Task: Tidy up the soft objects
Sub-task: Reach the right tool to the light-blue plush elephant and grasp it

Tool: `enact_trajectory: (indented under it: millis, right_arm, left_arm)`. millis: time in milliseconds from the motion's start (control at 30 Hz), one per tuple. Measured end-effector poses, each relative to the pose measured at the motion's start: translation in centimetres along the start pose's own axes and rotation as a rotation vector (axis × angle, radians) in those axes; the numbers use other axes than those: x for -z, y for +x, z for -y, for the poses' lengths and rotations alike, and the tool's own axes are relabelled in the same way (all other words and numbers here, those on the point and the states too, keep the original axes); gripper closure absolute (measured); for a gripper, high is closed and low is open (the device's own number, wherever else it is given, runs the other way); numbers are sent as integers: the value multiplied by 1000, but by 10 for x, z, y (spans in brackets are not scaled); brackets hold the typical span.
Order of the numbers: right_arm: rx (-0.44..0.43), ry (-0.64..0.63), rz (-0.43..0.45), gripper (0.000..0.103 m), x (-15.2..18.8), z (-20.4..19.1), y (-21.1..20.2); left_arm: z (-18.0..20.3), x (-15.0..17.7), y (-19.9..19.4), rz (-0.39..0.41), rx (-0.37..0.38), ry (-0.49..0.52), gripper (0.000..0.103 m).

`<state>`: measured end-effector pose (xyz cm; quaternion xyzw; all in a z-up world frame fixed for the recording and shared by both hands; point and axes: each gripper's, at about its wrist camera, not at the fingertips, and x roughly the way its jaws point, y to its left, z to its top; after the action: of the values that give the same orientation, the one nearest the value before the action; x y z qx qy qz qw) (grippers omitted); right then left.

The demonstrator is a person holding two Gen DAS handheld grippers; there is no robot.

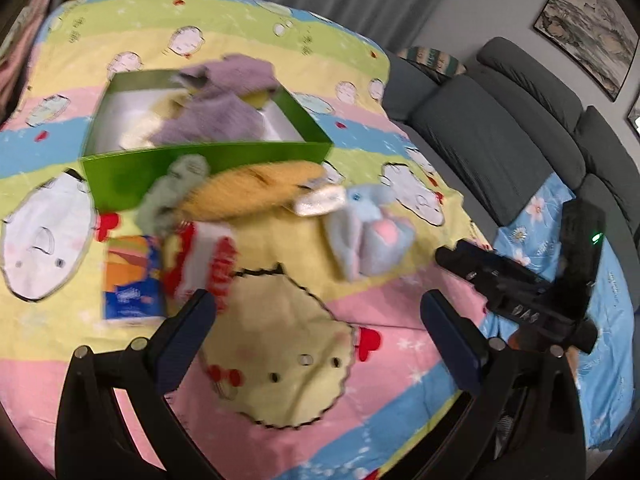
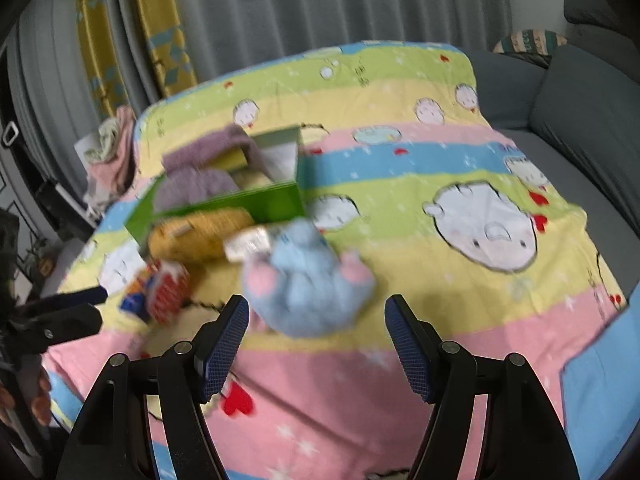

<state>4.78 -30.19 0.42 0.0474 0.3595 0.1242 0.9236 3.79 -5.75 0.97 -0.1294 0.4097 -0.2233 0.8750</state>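
Observation:
A green box (image 1: 208, 160) (image 2: 256, 204) on the patterned blanket holds a purple plush (image 1: 224, 112) (image 2: 196, 176). In front of it lie a yellow corn plush (image 1: 256, 192) (image 2: 196, 236) with a grey-green leaf end (image 1: 172, 192), a blue plush toy (image 1: 368, 232) (image 2: 308, 284), a tissue pack (image 1: 132, 276) (image 2: 134, 296) and a red-white pack (image 1: 204, 264) (image 2: 168, 292). My left gripper (image 1: 320, 312) is open and empty, short of the packs. My right gripper (image 2: 316, 320) is open, just short of the blue plush; it also shows in the left wrist view (image 1: 520, 280).
A grey sofa (image 1: 500, 128) (image 2: 580, 112) runs along the right. Curtains (image 2: 280, 12) hang behind. A heap of clothes (image 2: 108, 148) lies at the far left edge. A framed picture (image 1: 588, 24) hangs on the wall.

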Motion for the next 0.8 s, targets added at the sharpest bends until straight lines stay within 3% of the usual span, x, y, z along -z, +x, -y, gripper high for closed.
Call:
enact_trajectory:
  millis: [300,700,800]
  right_arm:
    - [-92,50,-42,32,18,26,28]
    - [-194,3,-69,31,5,32,64]
    - [-239,7,-70,25,0,33,72]
  left_arm:
    - [30,-17,41,-6,71,3,1]
    - [51,-42,114,-111,12,31,1]
    - [49,-44,125,-136,12,14,1]
